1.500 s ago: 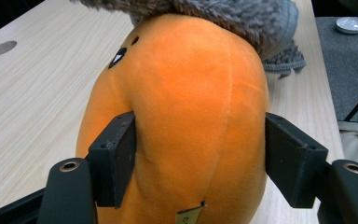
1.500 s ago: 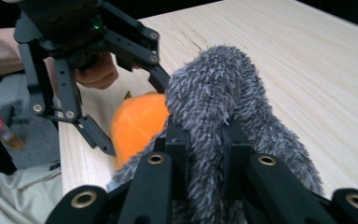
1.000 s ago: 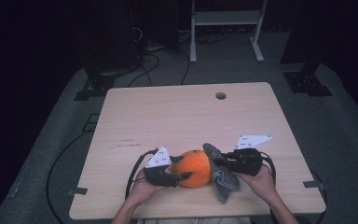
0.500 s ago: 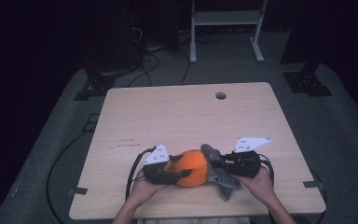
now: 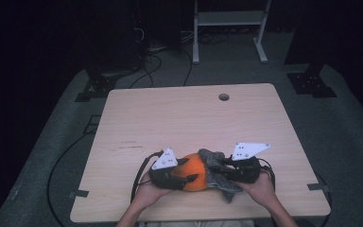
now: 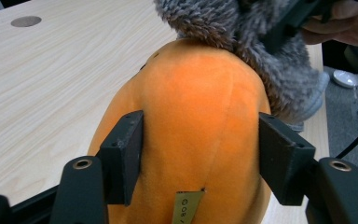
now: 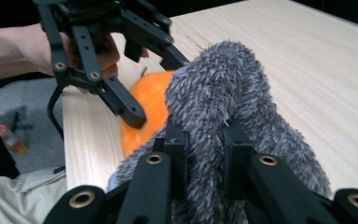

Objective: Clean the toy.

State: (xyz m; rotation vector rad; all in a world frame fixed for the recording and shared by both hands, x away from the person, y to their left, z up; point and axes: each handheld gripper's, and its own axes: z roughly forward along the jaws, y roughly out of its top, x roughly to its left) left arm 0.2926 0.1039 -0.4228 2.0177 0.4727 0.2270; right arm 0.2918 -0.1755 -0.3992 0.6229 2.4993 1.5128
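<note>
Left hand-held gripper point(image 5: 191, 178), jaws just opening, faces the clamped-shut right hand-held gripper point(image 5: 219, 166) near the table's front edge

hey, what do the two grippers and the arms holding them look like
Both the left gripper and the right gripper are black, with linked bars joined by brass-coloured rivets and flat rectangular pads. Each carries a pale grey three-cornered plate dotted with small holes on top, and a black cable trails from each. The forearms are bare, with no sleeves in view.
</note>
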